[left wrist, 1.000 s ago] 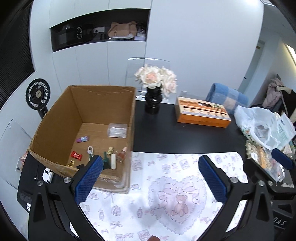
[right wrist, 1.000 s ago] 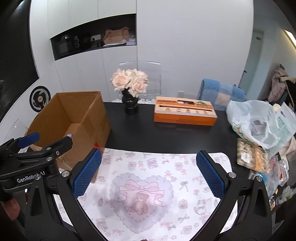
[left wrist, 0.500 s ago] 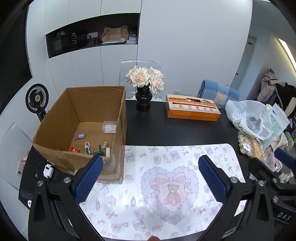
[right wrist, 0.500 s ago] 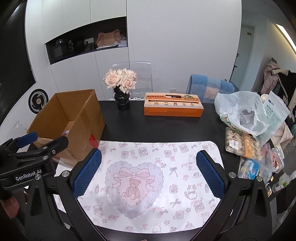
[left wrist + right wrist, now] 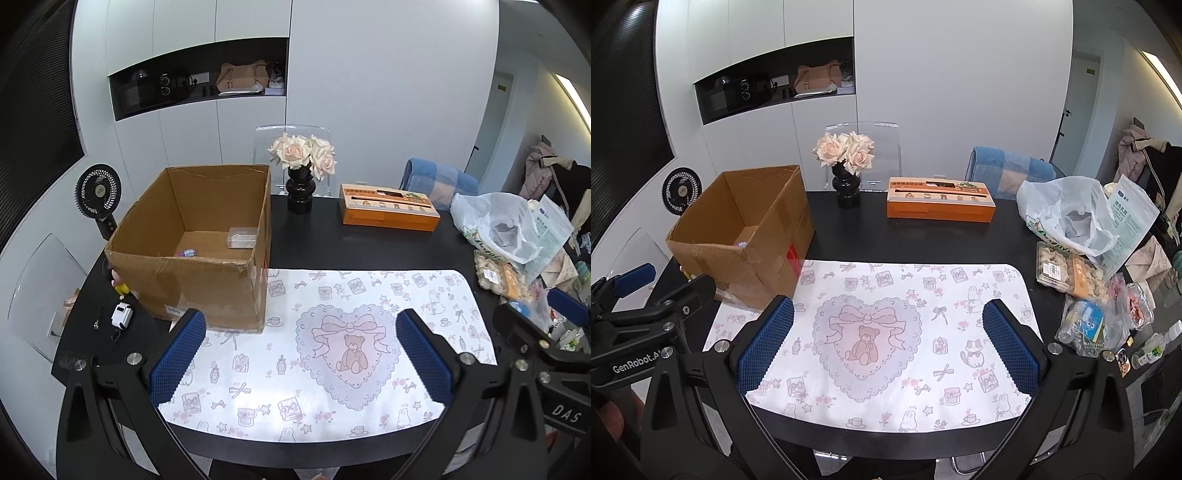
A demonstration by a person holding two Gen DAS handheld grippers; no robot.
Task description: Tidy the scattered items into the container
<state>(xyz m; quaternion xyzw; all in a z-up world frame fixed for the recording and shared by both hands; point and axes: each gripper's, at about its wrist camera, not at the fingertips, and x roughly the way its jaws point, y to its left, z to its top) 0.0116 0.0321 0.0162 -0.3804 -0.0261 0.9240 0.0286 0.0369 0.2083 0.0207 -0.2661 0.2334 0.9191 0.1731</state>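
Both claws (image 5: 301, 354) (image 5: 888, 341) farther back, one box (image 5: 207, 273).

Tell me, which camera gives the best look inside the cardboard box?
The left wrist view: it looks down into the cardboard box, showing a clear plastic case and a small purple item on its floor. The right wrist view sees the box mostly from outside, with only a sliver of floor.

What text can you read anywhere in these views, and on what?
"GenRobot.A": left gripper body, cut off.
"DAS": right gripper body, partial.
Orange box: print too small.
White pouch: blue print unreadable.
Snack tray label: blurred.
Cardboard box sticker: unreadable.
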